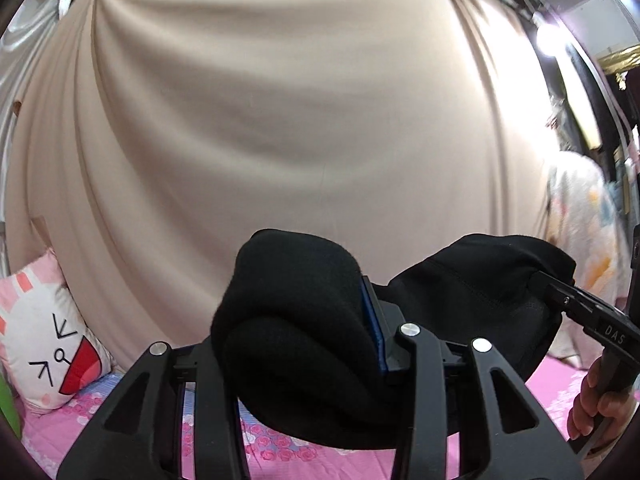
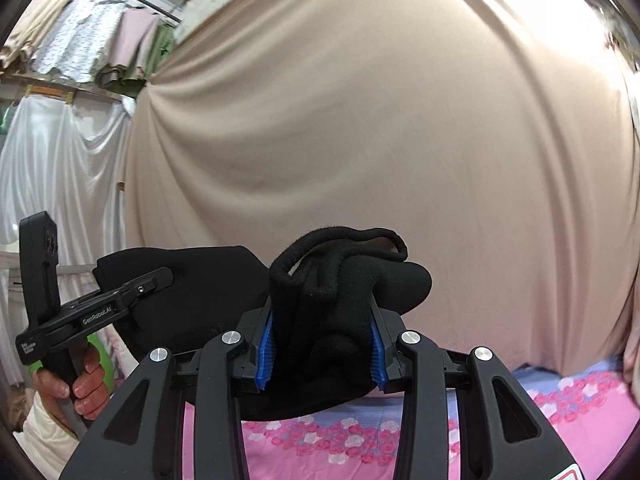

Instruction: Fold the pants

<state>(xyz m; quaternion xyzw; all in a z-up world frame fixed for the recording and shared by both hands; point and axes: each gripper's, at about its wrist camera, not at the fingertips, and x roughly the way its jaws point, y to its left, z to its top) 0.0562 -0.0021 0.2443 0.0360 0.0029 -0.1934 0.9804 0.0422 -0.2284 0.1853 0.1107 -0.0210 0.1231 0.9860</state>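
The black fleece pants (image 1: 296, 320) hang lifted above the pink flowered bed, stretched between both grippers. My left gripper (image 1: 296, 356) is shut on a thick bunched fold of them; the cloth covers its left finger and only the blue pad (image 1: 370, 320) of the right finger shows. My right gripper (image 2: 322, 348) is shut on another bunch of the pants (image 2: 332, 292), with the elastic edge sticking up above both blue pads (image 2: 264, 344). The right gripper also shows in the left wrist view (image 1: 540, 280), and the left gripper in the right wrist view (image 2: 164, 276), each clamped on the cloth.
A beige curtain (image 1: 304, 120) fills the background. The pink flowered bed sheet (image 2: 340, 440) lies below. A cartoon cushion (image 1: 44, 336) sits at the bed's left end. A patterned blanket (image 1: 580, 216) is at the right. Hanging clothes (image 2: 92, 32) are at the upper left.
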